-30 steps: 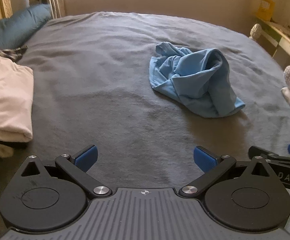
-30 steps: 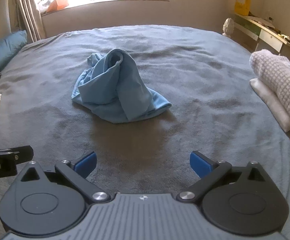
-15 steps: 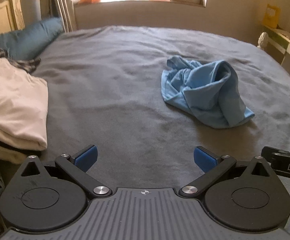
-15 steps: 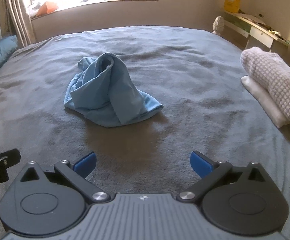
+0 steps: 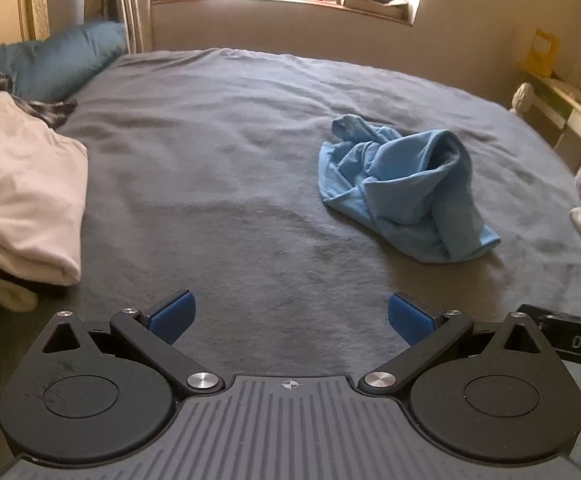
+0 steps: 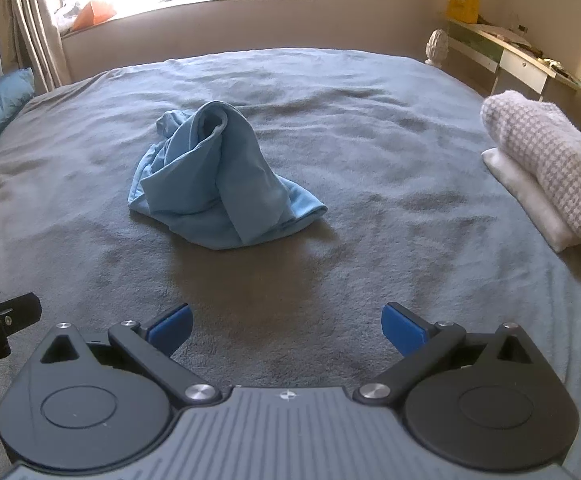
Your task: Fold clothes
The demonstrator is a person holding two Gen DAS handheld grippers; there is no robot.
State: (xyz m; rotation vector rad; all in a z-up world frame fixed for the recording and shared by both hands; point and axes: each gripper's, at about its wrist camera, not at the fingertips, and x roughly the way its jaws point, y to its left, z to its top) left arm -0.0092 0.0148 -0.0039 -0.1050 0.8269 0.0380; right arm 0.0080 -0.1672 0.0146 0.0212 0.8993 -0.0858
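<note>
Here, key to both wrist views:
Left gripper [image 5: 289, 315]: jaws spread wide, blue pads empty, hovering above the bed.
Right gripper [image 6: 286, 328]: likewise spread wide and empty (its edge visible at the right rim of the left view).
Blue garment [image 6: 220, 176]: crumpled in a heap near mid-bed, ahead of both grippers, touching neither.
Grey bedspread [image 6: 370, 128]: beneath everything.
Folded pale stack [image 5: 18, 200]: at the left edge.
Checked folded pile [image 6: 546, 156]: at the right edge, atop a white piece.
</note>
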